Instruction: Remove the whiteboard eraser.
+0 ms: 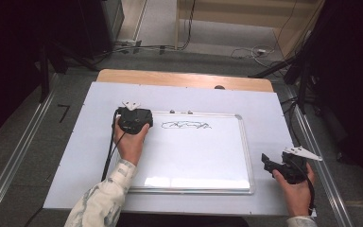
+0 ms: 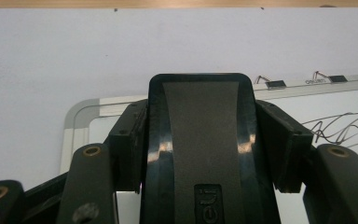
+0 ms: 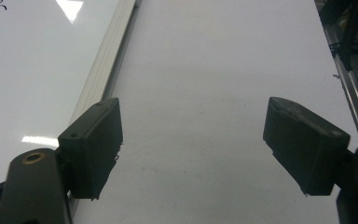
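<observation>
A whiteboard (image 1: 194, 156) with a silver frame lies on the white mat, with a black scribble (image 1: 186, 125) near its top edge. My left gripper (image 1: 134, 120) hovers over the board's top left corner, shut on a black whiteboard eraser (image 2: 200, 140) that stands between the jaws, its grey face toward the camera. The scribble (image 2: 340, 128) lies to the right of the eraser. My right gripper (image 1: 267, 163) rests off the board's right edge, near the front. It (image 3: 196, 144) is open with nothing between the fingers, over the bare mat (image 3: 214, 70) beside the board's frame (image 3: 107, 65).
Two binder clips (image 2: 275, 84) sit on the board's top edge. The white mat (image 1: 90, 156) covers a wooden table (image 1: 170, 78). Metal rails (image 1: 321, 161) run along both sides of the table, and cables lie on the floor (image 1: 246, 52) behind it.
</observation>
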### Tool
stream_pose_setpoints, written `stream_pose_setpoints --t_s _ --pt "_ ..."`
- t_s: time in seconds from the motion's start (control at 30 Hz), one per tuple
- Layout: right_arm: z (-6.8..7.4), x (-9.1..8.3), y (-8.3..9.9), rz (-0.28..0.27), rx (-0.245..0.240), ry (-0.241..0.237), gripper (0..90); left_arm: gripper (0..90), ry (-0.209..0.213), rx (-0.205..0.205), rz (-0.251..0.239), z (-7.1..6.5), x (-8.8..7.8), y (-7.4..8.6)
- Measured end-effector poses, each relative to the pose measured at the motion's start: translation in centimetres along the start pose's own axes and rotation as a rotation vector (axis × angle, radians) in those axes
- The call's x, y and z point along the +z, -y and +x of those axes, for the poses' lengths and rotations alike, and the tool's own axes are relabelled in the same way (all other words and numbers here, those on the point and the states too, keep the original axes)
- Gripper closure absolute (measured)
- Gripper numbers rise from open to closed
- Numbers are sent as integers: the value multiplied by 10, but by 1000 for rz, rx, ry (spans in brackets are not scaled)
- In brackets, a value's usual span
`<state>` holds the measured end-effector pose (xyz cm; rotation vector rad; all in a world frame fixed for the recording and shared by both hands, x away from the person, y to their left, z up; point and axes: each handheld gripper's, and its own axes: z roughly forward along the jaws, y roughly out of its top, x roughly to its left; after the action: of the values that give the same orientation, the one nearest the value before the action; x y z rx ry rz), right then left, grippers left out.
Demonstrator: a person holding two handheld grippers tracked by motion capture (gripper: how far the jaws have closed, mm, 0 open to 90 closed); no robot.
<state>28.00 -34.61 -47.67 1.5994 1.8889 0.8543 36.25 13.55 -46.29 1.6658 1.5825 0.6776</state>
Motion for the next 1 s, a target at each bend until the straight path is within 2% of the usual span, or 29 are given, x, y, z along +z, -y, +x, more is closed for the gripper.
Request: stream_pose_setpoints --t_s 0.67,1.0 --pt "0 1 0 1 3 -8 184 412 27 9 17 -14 7 -3" --pt "1 0 0 -1 0 -10 184 412 25 12 31 -16 14 -2"
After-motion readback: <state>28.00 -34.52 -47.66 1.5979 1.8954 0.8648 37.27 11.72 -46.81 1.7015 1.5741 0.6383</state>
